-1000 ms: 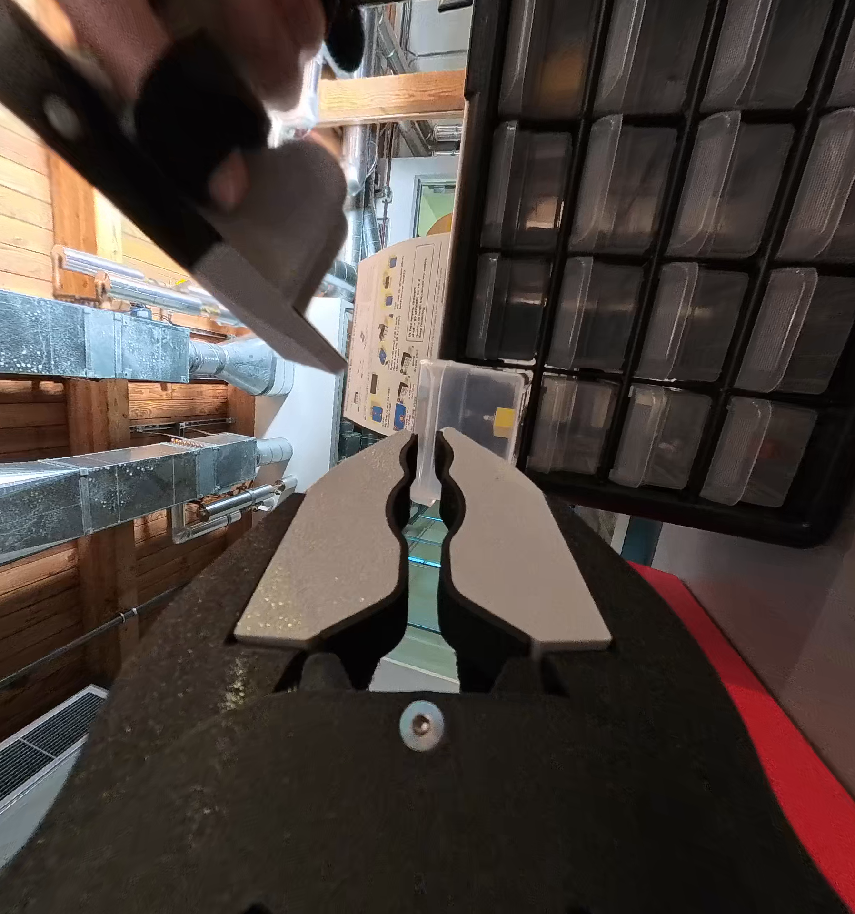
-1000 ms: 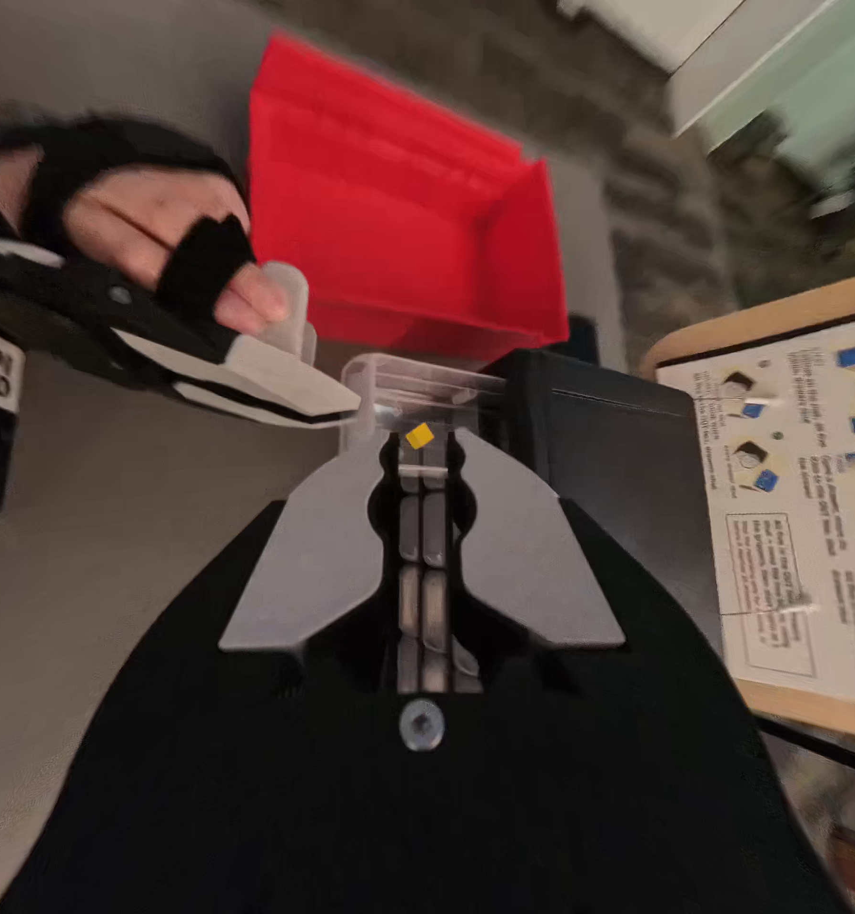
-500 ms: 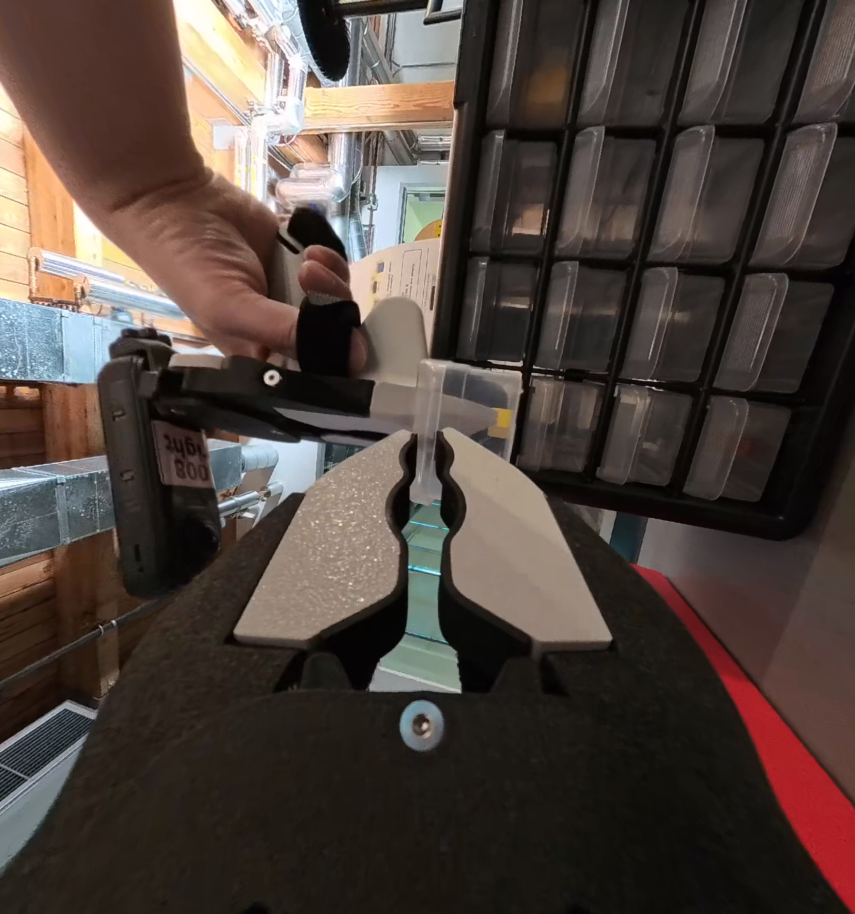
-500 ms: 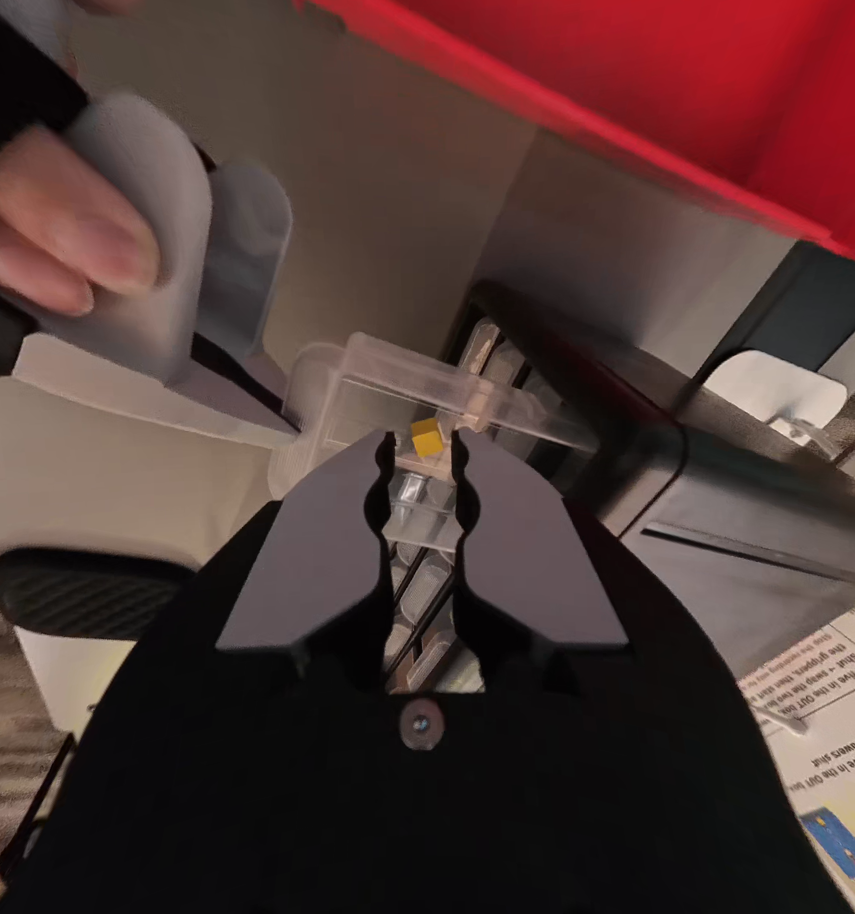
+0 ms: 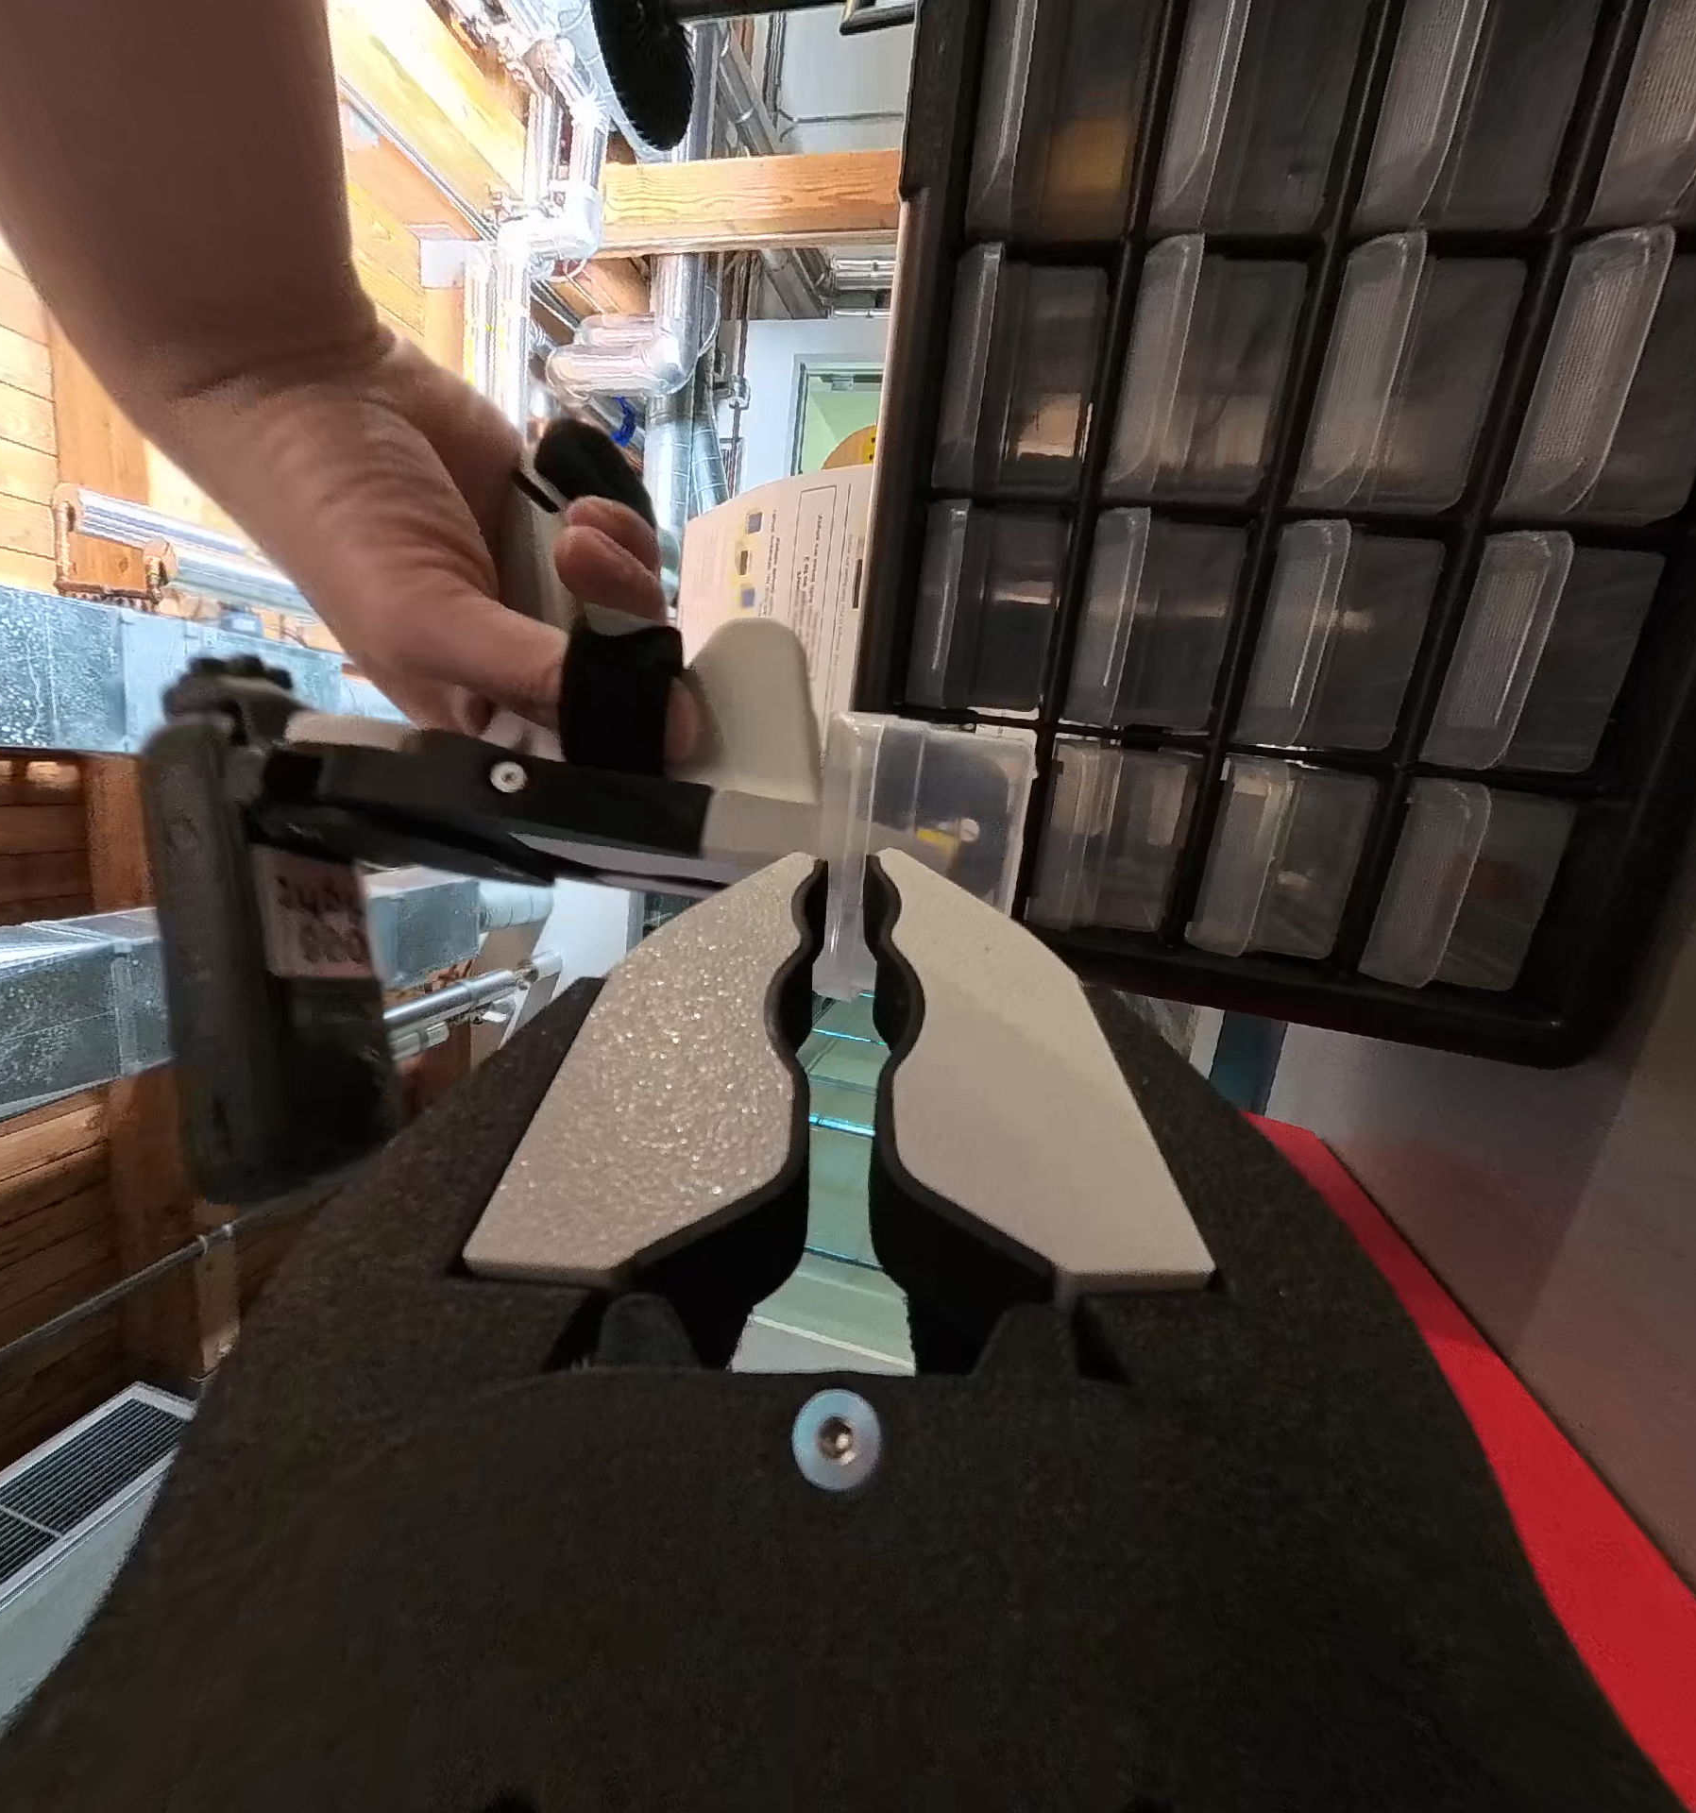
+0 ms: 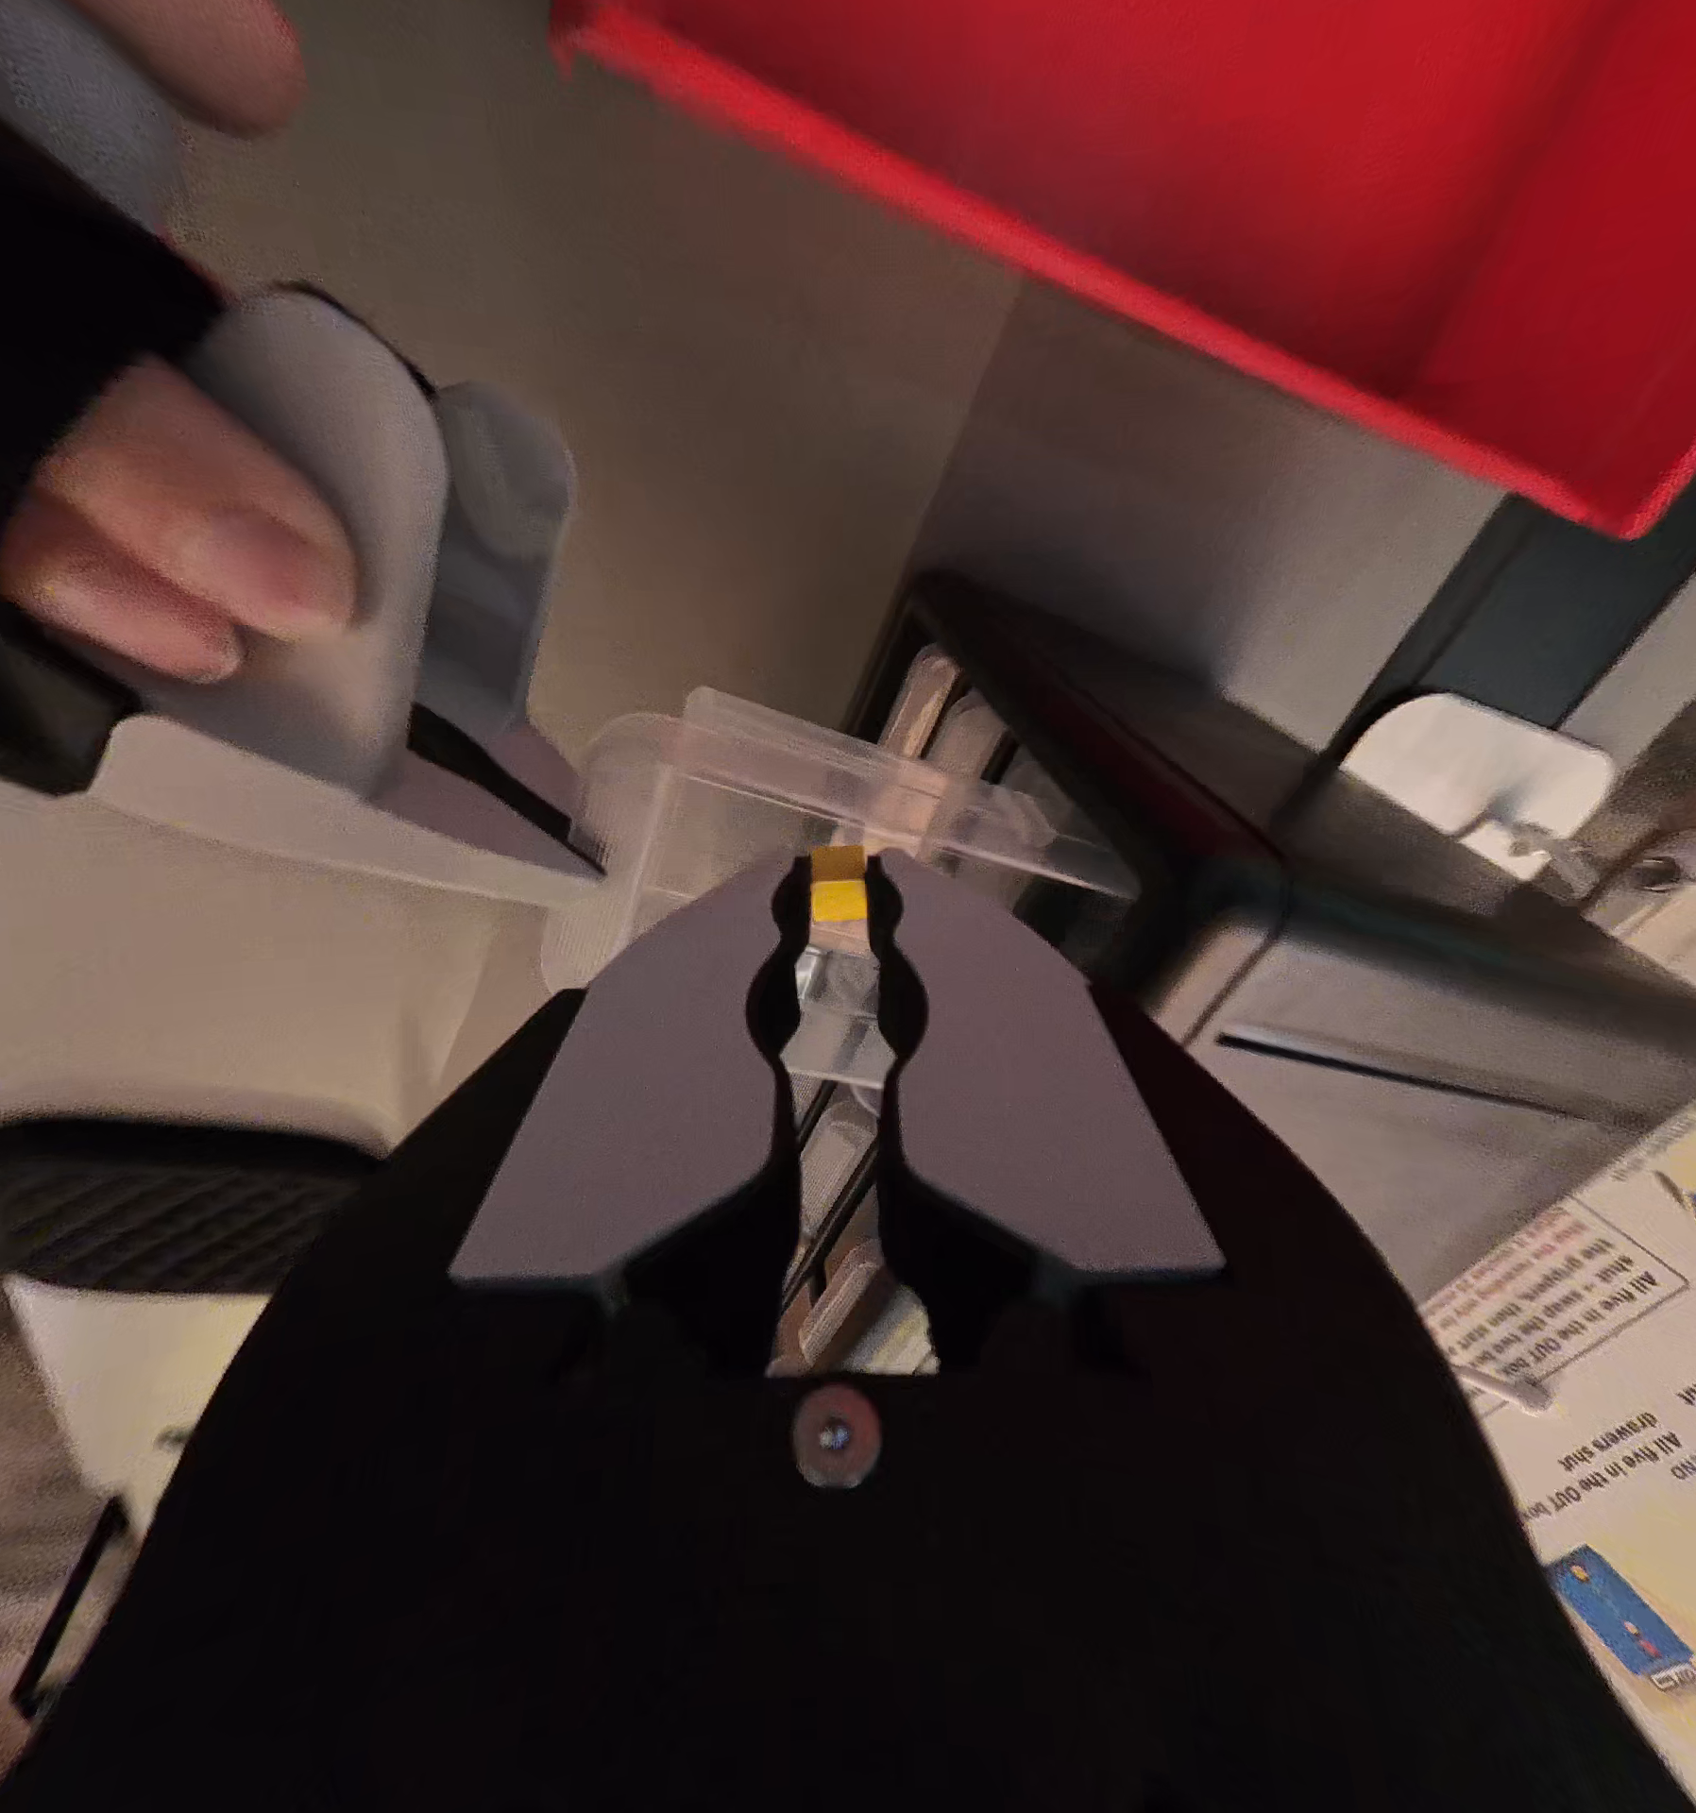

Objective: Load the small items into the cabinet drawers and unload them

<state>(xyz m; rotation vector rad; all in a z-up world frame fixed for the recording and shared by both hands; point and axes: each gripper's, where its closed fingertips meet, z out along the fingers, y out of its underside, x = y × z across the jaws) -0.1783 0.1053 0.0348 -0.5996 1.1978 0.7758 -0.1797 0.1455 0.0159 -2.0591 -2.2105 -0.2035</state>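
My left gripper [image 5: 846,873] is shut on the front tab of a clear plastic drawer [image 5: 927,804], pulled out of the black cabinet [image 5: 1315,491] at its lower left corner. A small yellow block [image 5: 934,840] lies inside the drawer. My right gripper [image 6: 836,883] reaches into the open drawer [image 6: 824,775] from above, its jaws closed narrowly on the yellow block [image 6: 836,898]. In the left wrist view the right gripper [image 5: 785,834] comes in from the left, held by a hand. In the right wrist view the left gripper [image 6: 569,863] holds the drawer front.
The cabinet's other clear drawers [image 5: 1393,638] are pushed in. A red bin [image 6: 1315,196] stands behind the cabinet and shows at the lower right of the left wrist view [image 5: 1511,1423]. A printed instruction sheet [image 6: 1609,1423] lies beside the cabinet. Left tips to right tips: about 4 cm.
My right gripper has swung down over the drawer, gone into it, and its jaws have narrowed around the yellow block. My left gripper has kept hold of the drawer tab.
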